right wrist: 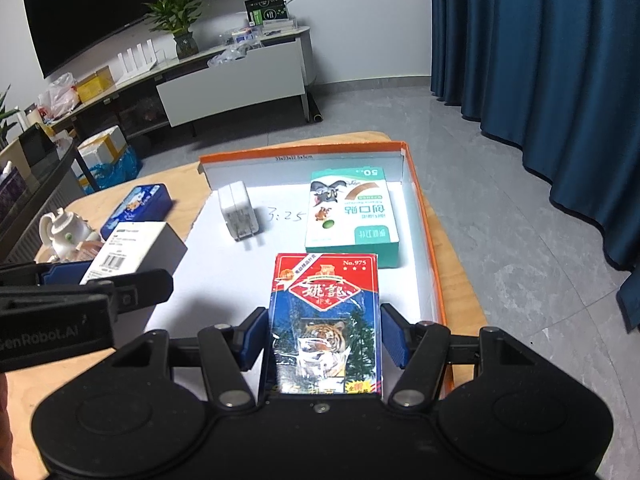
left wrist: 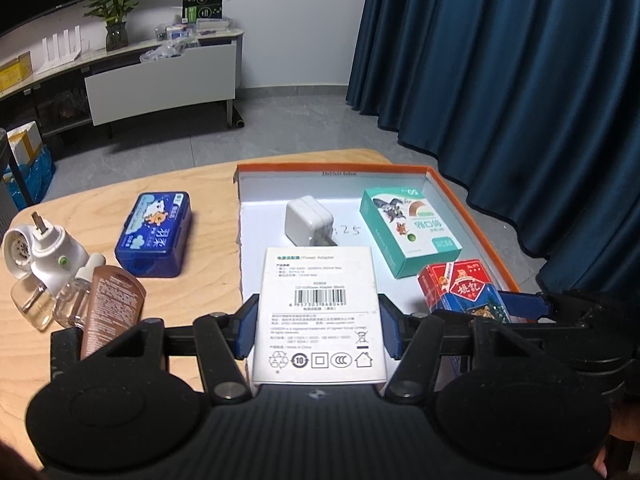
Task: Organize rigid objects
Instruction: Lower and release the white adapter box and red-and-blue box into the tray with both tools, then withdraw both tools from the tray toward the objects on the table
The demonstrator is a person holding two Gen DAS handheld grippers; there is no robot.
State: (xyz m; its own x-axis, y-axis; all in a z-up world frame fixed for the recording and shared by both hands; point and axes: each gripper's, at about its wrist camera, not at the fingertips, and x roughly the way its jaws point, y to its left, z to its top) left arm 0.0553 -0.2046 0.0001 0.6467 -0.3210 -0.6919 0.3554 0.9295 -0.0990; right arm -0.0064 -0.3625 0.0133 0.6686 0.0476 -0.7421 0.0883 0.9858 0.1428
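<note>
Behind your workspace: a dark blue pleated curtain [right wrist: 540,60], a potted green plant in a glass vase [right wrist: 176,20], and a large black wall screen [right wrist: 120,4].

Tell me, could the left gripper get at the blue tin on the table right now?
Probably not yet: the left gripper is shut on the white adapter box. The path to the blue tin itself looks open.

Probably office lounge: wall screen [right wrist: 120,4], long sideboard [right wrist: 224,80], blue curtains [right wrist: 540,60].
</note>
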